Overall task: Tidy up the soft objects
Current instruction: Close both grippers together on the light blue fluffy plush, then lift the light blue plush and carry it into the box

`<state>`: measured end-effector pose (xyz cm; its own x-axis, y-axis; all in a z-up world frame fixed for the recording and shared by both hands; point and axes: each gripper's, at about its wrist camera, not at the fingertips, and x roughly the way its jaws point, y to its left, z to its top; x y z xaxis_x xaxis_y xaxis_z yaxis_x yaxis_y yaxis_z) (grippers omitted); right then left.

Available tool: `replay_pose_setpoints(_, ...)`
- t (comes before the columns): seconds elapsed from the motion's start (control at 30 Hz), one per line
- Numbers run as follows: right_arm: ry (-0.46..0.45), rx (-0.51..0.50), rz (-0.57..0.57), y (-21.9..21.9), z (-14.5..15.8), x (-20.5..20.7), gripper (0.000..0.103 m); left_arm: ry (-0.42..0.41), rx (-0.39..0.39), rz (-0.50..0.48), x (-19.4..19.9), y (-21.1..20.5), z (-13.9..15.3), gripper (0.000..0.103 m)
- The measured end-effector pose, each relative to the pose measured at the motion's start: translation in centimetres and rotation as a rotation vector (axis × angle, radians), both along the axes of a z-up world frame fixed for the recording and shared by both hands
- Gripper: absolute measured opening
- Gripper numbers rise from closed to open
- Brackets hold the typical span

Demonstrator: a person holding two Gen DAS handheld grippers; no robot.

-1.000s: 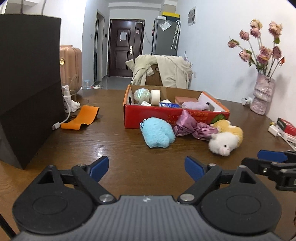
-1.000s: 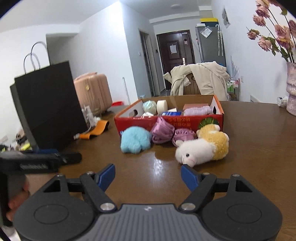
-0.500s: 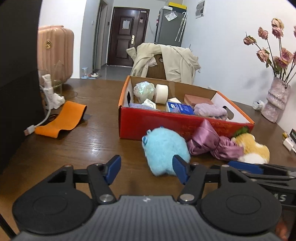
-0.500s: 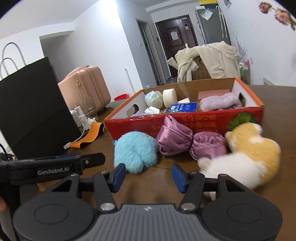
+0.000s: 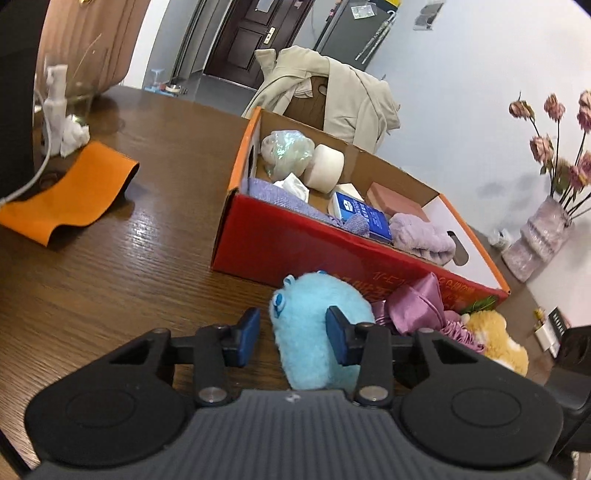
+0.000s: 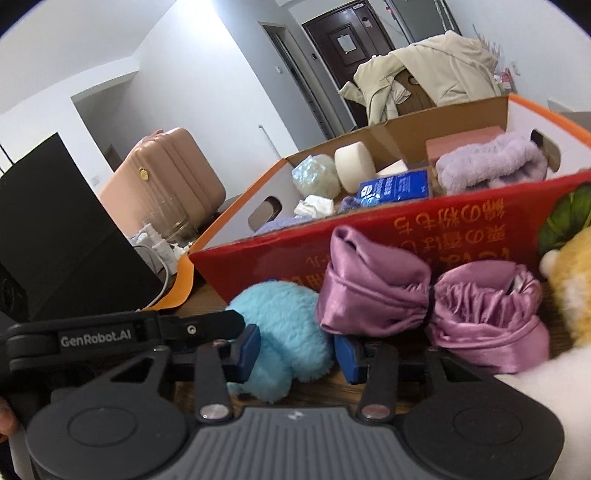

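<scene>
Against the red box (image 5: pixel 280 251), orange-rimmed and lettered in yellow, a sky-blue plush (image 5: pixel 317 332) lay beside a shiny mauve satin bundle (image 6: pixel 373 284). A yellow-and-white plush (image 5: pixel 495 339) lay past the bundle.

White walls (image 5: pixel 461 92); dark door (image 5: pixel 255 35) at 12 o'clock, grey fridge (image 5: pixel 347 33), perhaps, beside it; coat-draped chair (image 5: pixel 325 99); wooden table (image 5: pixel 92 266).
</scene>
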<state>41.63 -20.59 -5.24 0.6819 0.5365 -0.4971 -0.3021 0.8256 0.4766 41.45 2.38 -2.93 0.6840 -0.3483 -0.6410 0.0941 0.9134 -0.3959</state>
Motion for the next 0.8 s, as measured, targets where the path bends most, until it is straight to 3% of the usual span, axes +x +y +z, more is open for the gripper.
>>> replay_pose_setpoints(0.13,0.002,0.026,0.010,-0.2,-0.2,0.3,0.043,0.017,-0.057,-0.005,0.0,0.4,-0.5,0.038)
replay_pose_setpoints(0.2,0.012,0.038,0.018,-0.3,-0.3,0.5,0.038,0.006,-0.050,-0.009,-0.2,0.2,-0.5,0.030)
replay_pose_setpoints(0.33,0.031,0.041,0.014,-0.2,0.0,0.3,0.031,-0.010,-0.013,-0.021,-1.1,-0.7,-0.1,0.029)
replay_pose_setpoints(0.43,0.017,0.020,0.024,-0.1,0.5,-1.0,0.030,0.002,-0.032,-0.017,-2.7,-0.5,0.3,0.029)
replay_pose_setpoints(0.57,0.001,-0.008,0.037,-0.4,1.4,-4.5,0.029,0.014,-0.052,-0.027,-5.8,-0.7,1.0,0.029)
replay_pose_setpoints(0.8,-0.083,-0.077,-0.001,-1.9,5.1,-14.7,0.029,-0.041,-0.068,-0.077,-14.6,-2.9,4.2,0.029)
